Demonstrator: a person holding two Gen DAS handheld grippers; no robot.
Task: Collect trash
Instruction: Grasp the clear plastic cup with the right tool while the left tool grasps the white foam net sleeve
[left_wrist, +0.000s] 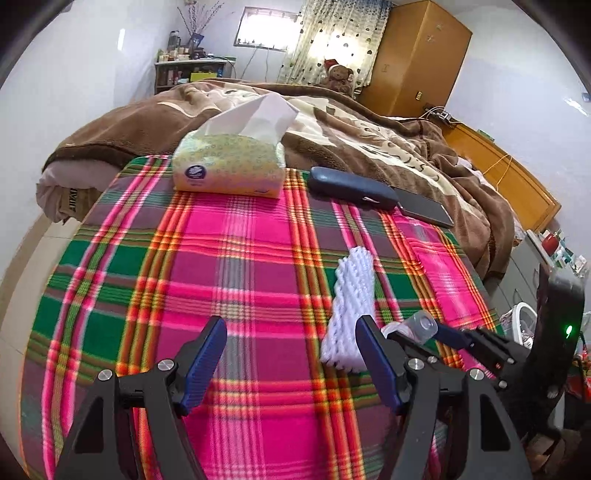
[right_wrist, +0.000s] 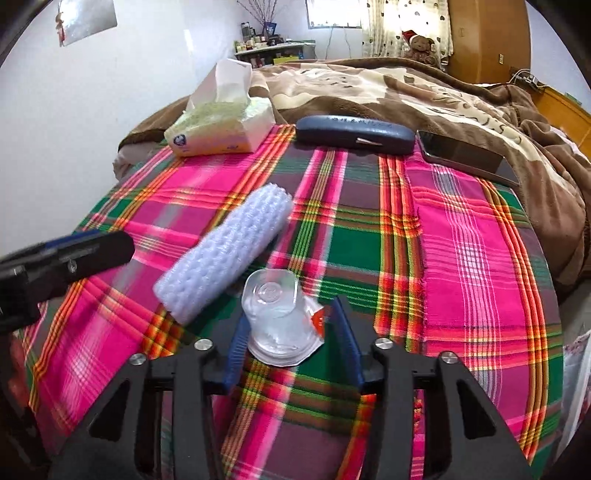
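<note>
A: So, from the left: what is on the plaid blanket?

B: Woven cloth, pink, green and orange checks, slightly ridged. At its far left edge sits a soft tissue pack, yellow-green patterned wrap, a white sheet sticking up. Nearer, a white foam net sleeve lies diagonally, tube-shaped, bumpy mesh.

A: And the left gripper?

B: Its blue ribbed pads are spread wide with only blanket between them. The foam sleeve's near end lies just beside its right-hand finger, outside the gap.

A: The trash cup?

B: A clear plastic cup, thin and crinkled, lies tipped with its base facing away, a torn lid with an orange scrap at its right. It sits between the fingers of the right gripper. The left pad touches the cup's side; the right pad stands near the lid scrap, and I cannot tell whether it presses. The foam sleeve's near end lies just beside the cup, on its left.

A: Further right?

B: A dark blue hard glasses case, smooth and oblong, then a flat black phone, both along the blanket's far edge against a brown fleece blanket. A teddy bear sits far back by the curtain.
</note>
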